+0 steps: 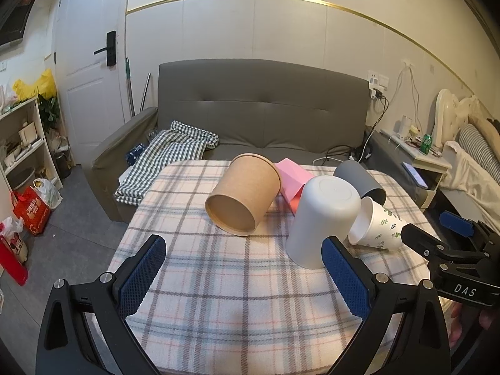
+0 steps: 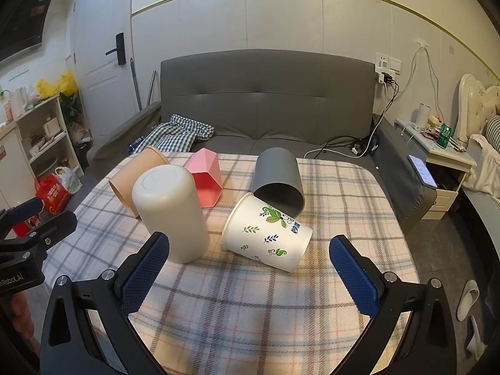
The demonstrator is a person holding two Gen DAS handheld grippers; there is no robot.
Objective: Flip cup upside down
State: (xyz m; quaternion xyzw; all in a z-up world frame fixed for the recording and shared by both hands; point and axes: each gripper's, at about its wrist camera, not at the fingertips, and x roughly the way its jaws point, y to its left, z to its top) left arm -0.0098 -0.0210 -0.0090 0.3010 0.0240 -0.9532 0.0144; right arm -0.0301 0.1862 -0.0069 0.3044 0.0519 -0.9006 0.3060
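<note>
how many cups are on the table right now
5: white cup inverted front-left; kraft cup on its side behind; pink cup centre-back; grey cup and leaf-print cup tipped right.

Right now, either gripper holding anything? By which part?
Nothing held. Left gripper and right gripper are both open, with only tablecloth between their fingers.

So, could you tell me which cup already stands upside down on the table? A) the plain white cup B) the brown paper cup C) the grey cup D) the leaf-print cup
A: the plain white cup stands mouth down with its flat base on top, while the brown cup, grey cup and leaf-print cup all lie on their sides.
</note>
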